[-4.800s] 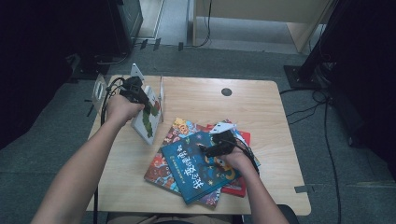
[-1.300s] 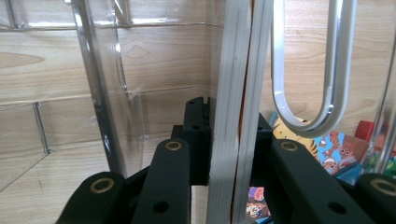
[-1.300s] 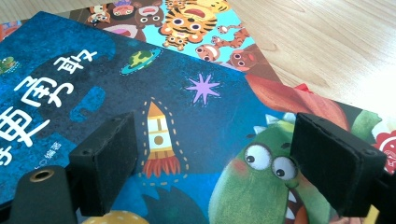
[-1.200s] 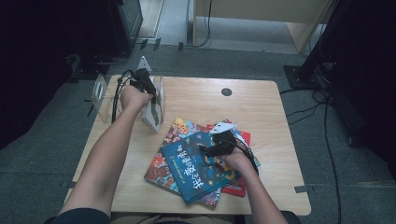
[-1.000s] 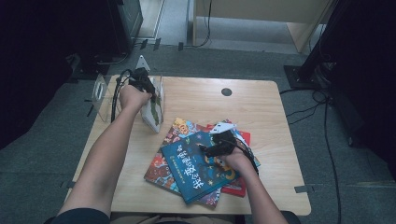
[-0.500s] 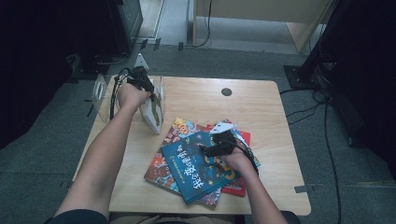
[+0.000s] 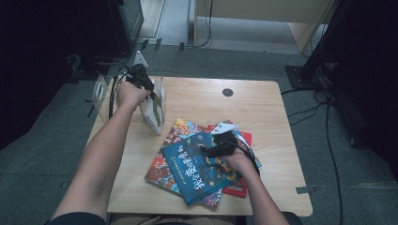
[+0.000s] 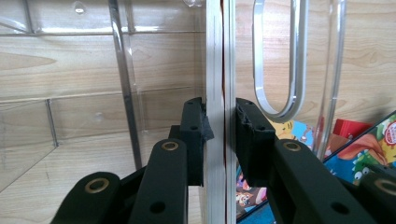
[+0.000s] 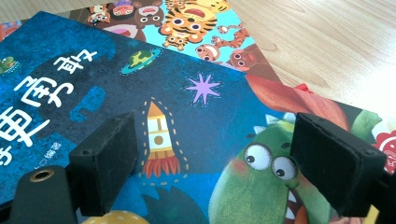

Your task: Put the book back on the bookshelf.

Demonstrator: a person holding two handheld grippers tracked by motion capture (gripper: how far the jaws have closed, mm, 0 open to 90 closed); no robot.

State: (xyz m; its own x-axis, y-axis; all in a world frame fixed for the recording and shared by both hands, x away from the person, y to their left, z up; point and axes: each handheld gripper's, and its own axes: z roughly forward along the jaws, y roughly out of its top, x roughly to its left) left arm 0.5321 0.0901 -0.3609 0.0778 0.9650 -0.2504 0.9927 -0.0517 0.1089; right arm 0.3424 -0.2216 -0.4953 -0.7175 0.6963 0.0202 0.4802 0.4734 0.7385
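Observation:
A thin picture book [image 7: 154, 111] stands on edge in a clear acrylic rack [image 7: 100, 89] at the table's rear left. My left gripper [image 7: 148, 92] is shut on its upper edge. In the left gripper view the jaws [image 8: 219, 114] press the book's white page edge [image 8: 215, 65] from both sides. On a pile at the front lies a blue book [image 7: 197, 169] with a rocket and a green dinosaur on it [image 9: 70, 84]. My right gripper [image 7: 212, 150] rests just over it, open, its pads [image 9: 112, 154] wide apart with nothing between them.
Under the blue book lie a cartoon-animal book [image 7: 180, 129] and a red one [image 7: 237, 188]. Clear rack dividers [image 8: 126, 93] rise on both sides of the held book, one with an oval slot. The wooden table [image 7: 267, 117] has a cable hole at the rear. Cables trail on the floor.
Since the oldest frame my left hand has carried the book farther back into the rack and stood it more upright. Over the last second nothing has visibly shifted. The right hand has stayed put.

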